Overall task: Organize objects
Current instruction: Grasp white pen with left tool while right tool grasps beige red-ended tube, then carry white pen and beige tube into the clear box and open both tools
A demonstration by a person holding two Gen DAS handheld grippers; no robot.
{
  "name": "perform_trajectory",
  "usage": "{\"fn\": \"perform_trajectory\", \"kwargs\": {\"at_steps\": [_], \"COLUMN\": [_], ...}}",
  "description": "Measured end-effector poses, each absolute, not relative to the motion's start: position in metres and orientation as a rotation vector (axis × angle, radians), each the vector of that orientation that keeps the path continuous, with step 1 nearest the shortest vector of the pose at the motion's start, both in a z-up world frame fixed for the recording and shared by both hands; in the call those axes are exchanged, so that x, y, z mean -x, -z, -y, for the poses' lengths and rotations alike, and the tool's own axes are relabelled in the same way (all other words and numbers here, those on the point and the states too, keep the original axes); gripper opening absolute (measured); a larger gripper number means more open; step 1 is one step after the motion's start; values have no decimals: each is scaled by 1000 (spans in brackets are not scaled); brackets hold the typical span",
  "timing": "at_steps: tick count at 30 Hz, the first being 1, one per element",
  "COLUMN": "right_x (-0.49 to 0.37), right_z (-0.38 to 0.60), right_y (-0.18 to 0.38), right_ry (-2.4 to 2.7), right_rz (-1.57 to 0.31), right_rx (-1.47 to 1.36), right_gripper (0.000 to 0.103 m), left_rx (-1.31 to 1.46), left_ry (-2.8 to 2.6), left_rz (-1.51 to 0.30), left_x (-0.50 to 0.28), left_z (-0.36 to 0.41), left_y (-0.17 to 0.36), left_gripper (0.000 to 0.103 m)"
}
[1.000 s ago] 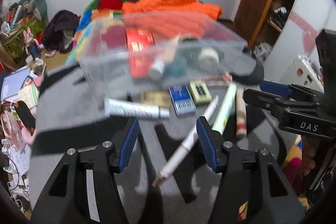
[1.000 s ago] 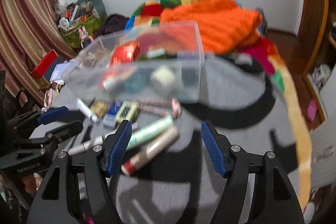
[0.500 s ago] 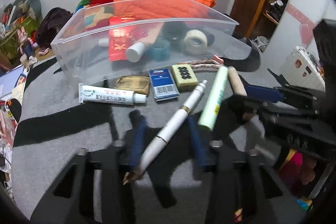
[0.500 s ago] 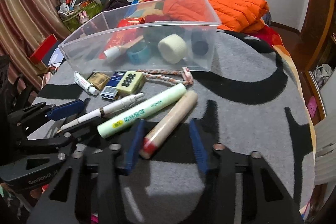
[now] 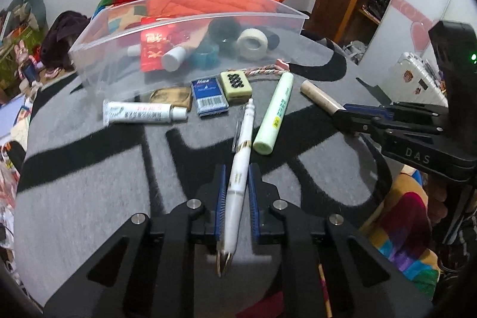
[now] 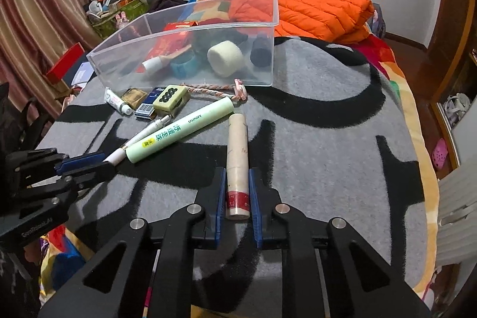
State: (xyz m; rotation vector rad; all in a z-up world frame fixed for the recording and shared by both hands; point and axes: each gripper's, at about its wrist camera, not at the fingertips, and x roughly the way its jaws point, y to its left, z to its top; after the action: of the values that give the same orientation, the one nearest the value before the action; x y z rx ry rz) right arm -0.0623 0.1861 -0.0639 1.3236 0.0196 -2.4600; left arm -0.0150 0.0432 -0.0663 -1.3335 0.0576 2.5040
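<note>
My left gripper (image 5: 235,178) is shut on a white pen (image 5: 241,169) that lies on the grey blanket (image 5: 89,198). My right gripper (image 6: 237,182) is shut on a beige tube with a red band (image 6: 237,157). Between them lies a pale green tube (image 6: 182,133). A clear plastic bin (image 6: 190,32) behind holds tape rolls, a red packet and a small bottle. In front of it lie a white ointment tube (image 5: 140,112), a blue card pack (image 5: 208,97), a mahjong-tile block (image 5: 235,82) and a braided cord (image 6: 214,90).
An orange quilted jacket (image 6: 313,8) and a patchwork blanket lie behind the bin. Clutter, bags and a red box stand at the left by the curtain. The bed edge drops off at the right toward a wooden floor.
Both grippers came down and forward from above the bed and closed: the left one on the white pen, the right one on the beige tube.
</note>
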Motion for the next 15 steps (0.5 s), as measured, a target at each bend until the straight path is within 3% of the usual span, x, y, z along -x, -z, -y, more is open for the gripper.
{"fn": "perform_trajectory", "kwargs": {"at_steps": [7,15], "right_x": [76,69], "right_z": [-178,-178], "right_y": [68,65], "right_ry": [2475,2484], "right_rz": [-54,-48], "right_rx": [-1303,-1265], "right_gripper": [15,14], "left_rx": [1313,1313], "left_ry": [-2516,-2532], "left_rz": [-137,-68], "left_x": [33,23], "left_z": [-54,-46], "left_y": [69,66], "left_gripper": [14,13]}}
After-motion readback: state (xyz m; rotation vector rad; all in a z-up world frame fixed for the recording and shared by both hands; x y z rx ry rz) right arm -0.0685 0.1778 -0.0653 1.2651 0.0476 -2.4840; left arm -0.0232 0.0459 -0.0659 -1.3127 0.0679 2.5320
